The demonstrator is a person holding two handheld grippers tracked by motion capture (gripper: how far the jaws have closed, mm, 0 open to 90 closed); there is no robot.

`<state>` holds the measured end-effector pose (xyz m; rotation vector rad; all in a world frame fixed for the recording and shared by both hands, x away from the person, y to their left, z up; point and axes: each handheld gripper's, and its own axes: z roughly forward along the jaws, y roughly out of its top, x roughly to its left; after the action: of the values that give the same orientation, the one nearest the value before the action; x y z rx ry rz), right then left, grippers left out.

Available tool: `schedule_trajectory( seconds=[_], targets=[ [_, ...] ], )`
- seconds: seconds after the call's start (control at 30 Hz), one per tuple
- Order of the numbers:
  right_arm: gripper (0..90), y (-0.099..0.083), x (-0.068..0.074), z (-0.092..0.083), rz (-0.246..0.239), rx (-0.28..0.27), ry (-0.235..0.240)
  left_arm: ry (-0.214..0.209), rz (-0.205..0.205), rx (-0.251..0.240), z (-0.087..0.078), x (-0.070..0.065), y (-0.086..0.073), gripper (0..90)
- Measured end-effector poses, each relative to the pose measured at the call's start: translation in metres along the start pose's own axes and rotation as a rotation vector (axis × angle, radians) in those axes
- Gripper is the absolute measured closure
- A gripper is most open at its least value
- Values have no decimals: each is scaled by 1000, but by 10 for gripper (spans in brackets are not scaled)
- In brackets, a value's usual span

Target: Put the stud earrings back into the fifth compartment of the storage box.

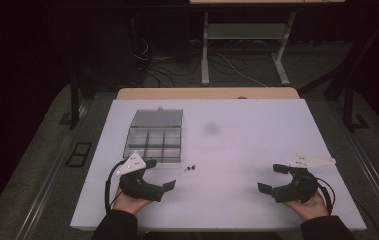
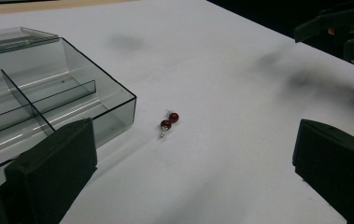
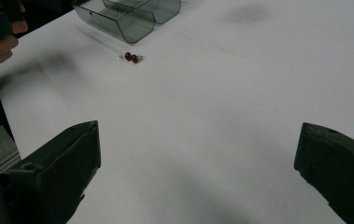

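Note:
Two small dark red beads on short metal pins (image 1: 191, 168) lie side by side on the white table (image 1: 257, 130), just right of the front corner of a clear grey compartment box (image 1: 154, 142). My left gripper (image 1: 161, 174) rests open on the table a little in front of the beads, with nothing between its jaws. In the left gripper view the beads (image 2: 169, 121) lie ahead, beside the box (image 2: 48, 107). My right gripper (image 1: 271, 178) stands open and holds nothing at the front right, far from the beads (image 3: 131, 57), with the box (image 3: 128, 18) beyond them.
The box lid (image 1: 157, 118) lies open toward the back. A faint grey smudge (image 1: 211, 129) marks the table's middle. A wooden edge (image 1: 207, 93) runs behind the white top. Beyond it stand a desk frame (image 1: 244, 47) and floor cables (image 1: 162, 62).

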<state>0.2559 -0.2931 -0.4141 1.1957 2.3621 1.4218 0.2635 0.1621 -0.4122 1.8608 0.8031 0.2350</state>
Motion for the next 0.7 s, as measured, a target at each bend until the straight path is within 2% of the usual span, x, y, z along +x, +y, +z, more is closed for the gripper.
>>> schedule_trajectory(
  seconds=[0.13, 0.37, 0.7],
  targets=[
    [3, -1, 0, 0, -3, 8, 0, -1, 3, 3, 0, -1, 1, 0],
    [2, -2, 0, 1, -1, 16, -3, -7, 19, 36, 1, -5, 6, 0],
    [3, -2, 1, 2, -7, 27, -5, -6, 57, 79, 3, -8, 19, 0]
  ],
)
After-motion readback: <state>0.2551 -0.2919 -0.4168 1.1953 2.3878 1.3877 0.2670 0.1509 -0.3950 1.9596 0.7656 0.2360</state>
